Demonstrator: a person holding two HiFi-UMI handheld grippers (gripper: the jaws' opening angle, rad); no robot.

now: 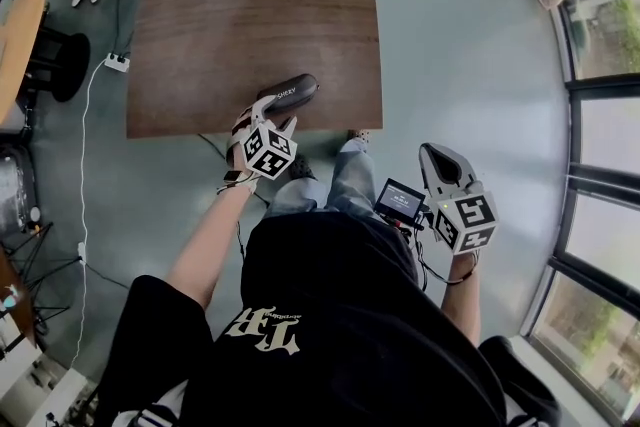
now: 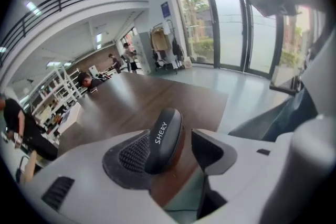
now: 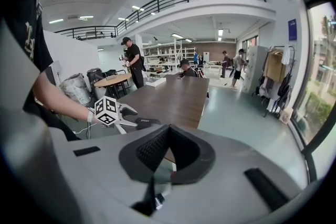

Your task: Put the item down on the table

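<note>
Grey-green floor (image 1: pixel 450 35) and a glass wall (image 2: pixel 236 23) surround a long brown wooden table (image 1: pixel 250 5) with a matt, grained top. 1 item is in play: a dark, oblong case (image 2: pixel 164 139) with rounded ends and white lettering along its spine. It lies on the table at the near edge, just ahead of my left claw (image 1: pixel 267 118), with its near end reaching in between the jaws. Those jaws stand wide. The case sits close beside the ribbed left pad (image 2: pixel 131 155), and bare table shows between it and the right pad (image 2: pixel 210 150), so I judge it released, not clamped. My right claw (image 3: pixel 168 134) hangs well off to the right, clear of the table, jaws closed together on nothing.

Handling, by judgement: the shell looks rigid, smooth and light, probably hollow. It should not crush under 2 pads, but its curved, slick skin may slip or roll. Take hold across the narrow width near mid-length, with the ribbed rubber flat on both long sides.
</note>
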